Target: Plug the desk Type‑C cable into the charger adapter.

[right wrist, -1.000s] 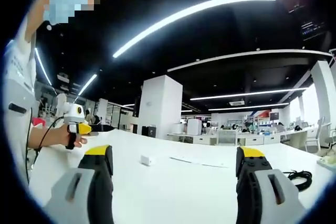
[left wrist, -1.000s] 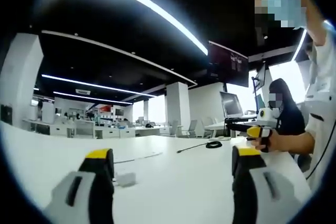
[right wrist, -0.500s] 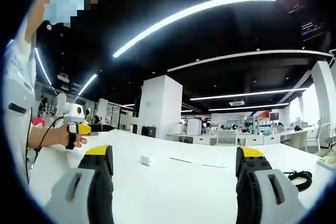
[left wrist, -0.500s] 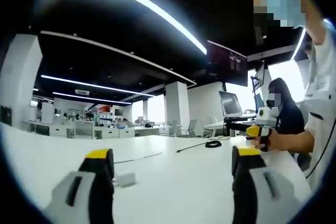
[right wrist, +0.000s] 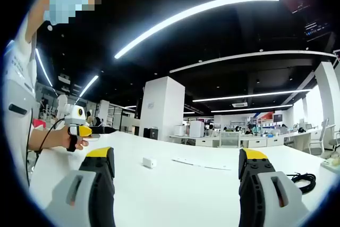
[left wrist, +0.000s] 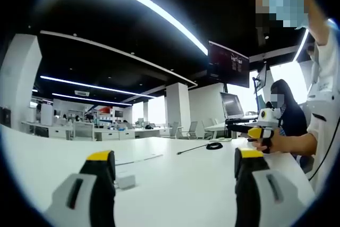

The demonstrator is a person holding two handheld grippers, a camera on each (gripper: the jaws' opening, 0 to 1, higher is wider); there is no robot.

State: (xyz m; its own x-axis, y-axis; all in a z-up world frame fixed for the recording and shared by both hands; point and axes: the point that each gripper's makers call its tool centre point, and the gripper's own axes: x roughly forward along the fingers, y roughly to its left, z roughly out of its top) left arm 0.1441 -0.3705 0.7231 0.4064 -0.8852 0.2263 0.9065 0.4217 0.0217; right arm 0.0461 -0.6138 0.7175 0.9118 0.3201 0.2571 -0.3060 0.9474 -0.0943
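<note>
low over a broad glossy white desk (left wrist: 175, 179); its far edge runs across mid-frame in both views with open office beyond. left gripper view: the left gripper (left wrist: 175, 168), grey jaws with yellow-and-black tips, rises from the bottom edge with jaws spread wide and nothing between them, bare desk in the gap. small white boxy charger adapter (left wrist: 126, 182) lies flat just right of the left jaw tip, lower left of frame, apart from it. thin black type-c cable (left wrist: 207, 146) lies right of centre near the far edge, a coiled bundle with a straight tail running left, well apart from the adapter. a thin pale strip (left wrist: 139, 159) lies on the desk between them. at right edge the right gripper (left wrist: 249, 129) is held in a person's hand (left wrist: 265, 142) above the desk corner. right gripper view: its two jaws stand wide apart at the bottom, empty; adapter (right wrist: 148, 161) sits left of centre past the left jaw tip, open desk all round it; cable coil (right wrist: 302, 177) at lower right just beside the right jaw. the left gripper (right wrist: 87, 129) shows at left edge, over the desk edge. room: white square columns (right wrist: 162, 107), dark ceiling with long white light strips (right wrist: 196, 17), rows of distant desks and chairs, a hanging dark monitor (left wrist: 228, 65) upper right of the left gripper view.
</note>
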